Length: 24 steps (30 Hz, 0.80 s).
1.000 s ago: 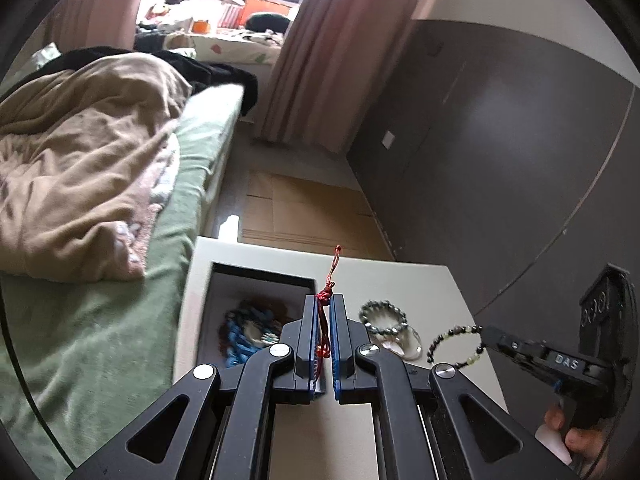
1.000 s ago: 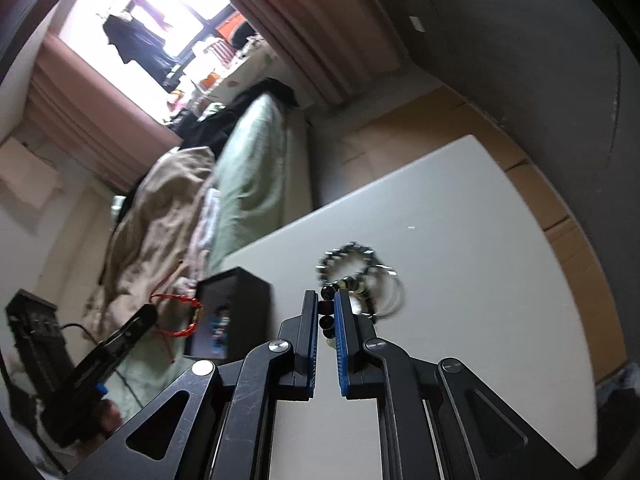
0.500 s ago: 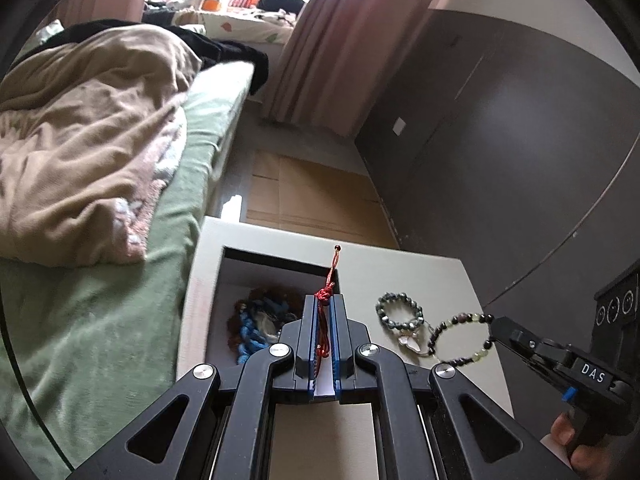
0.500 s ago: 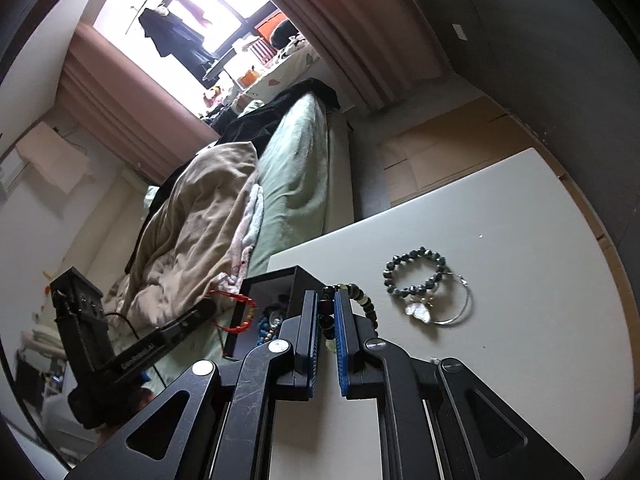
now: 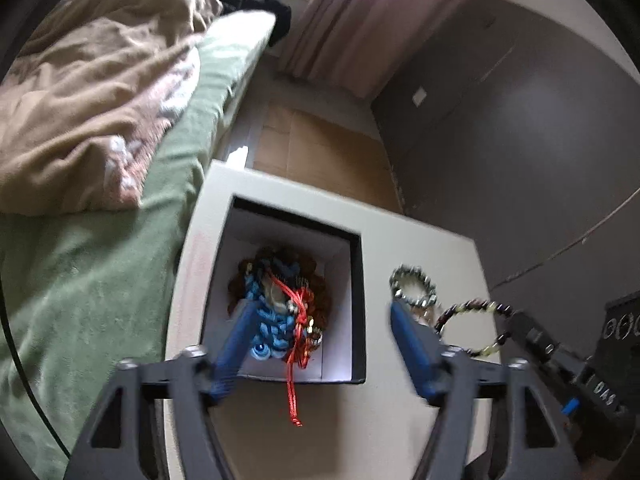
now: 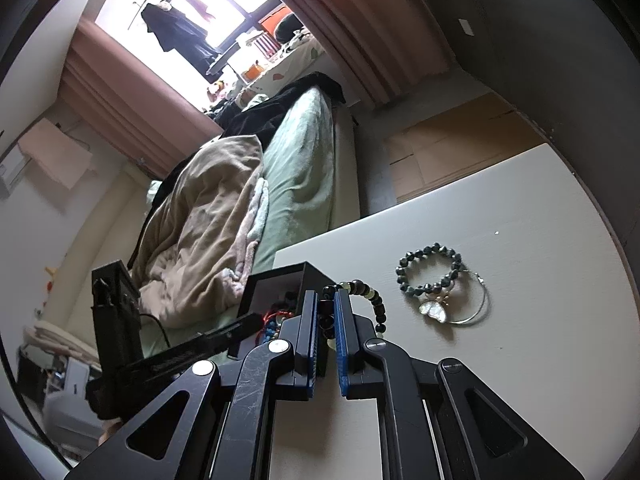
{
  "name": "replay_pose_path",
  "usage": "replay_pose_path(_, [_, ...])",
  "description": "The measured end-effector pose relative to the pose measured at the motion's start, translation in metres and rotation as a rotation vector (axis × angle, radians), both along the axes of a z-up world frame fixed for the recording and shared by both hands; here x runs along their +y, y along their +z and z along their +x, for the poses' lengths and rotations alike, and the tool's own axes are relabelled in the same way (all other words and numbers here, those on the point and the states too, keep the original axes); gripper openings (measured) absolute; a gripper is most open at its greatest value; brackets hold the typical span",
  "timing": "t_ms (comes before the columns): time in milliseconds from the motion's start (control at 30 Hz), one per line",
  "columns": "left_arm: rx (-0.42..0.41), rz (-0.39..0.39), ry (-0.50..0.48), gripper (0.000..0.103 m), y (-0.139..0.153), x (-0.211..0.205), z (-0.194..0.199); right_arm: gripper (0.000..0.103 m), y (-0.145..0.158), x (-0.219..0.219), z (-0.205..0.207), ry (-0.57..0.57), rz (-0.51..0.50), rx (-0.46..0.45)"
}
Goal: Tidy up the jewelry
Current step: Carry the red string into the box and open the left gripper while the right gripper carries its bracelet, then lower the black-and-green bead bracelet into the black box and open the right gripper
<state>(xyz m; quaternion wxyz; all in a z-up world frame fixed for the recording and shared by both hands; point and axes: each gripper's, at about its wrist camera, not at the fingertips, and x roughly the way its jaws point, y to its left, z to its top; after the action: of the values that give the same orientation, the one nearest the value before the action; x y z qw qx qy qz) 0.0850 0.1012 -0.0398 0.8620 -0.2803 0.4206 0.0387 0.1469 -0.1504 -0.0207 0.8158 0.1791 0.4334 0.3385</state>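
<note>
Bed [image 6: 304, 176] with green sheet and tan blanket [image 5: 92, 92] sat at 10 o'clock, pink curtains [image 6: 360, 28] and bright window [image 6: 208, 12] up at 12.

Left wrist view looks steeply down, close over the box [image 5: 357, 280] — right views it low, sidelong [image 6: 316, 276].

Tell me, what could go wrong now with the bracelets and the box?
The red cord bracelet lies in the black box, but its tail hangs over the front wall and could snag the open left claw. The right claw pinches the beaded bracelet at one spot only, so it might slip.
</note>
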Motion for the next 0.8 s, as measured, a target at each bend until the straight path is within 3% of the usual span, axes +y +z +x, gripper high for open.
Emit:
replay_pose_path(533, [-0.113,-0.037,0.129,0.072,0.026,0.043,-0.019,0.010,0.010,0.062,-0.013,0.135,0.157,-0.024])
replay_pose_path(800, [-0.130,-0.073,0.189,0.072,0.027,0.068,-0.026,0.010,-0.004,0.097,-0.014,0.194,0.161,0.018])
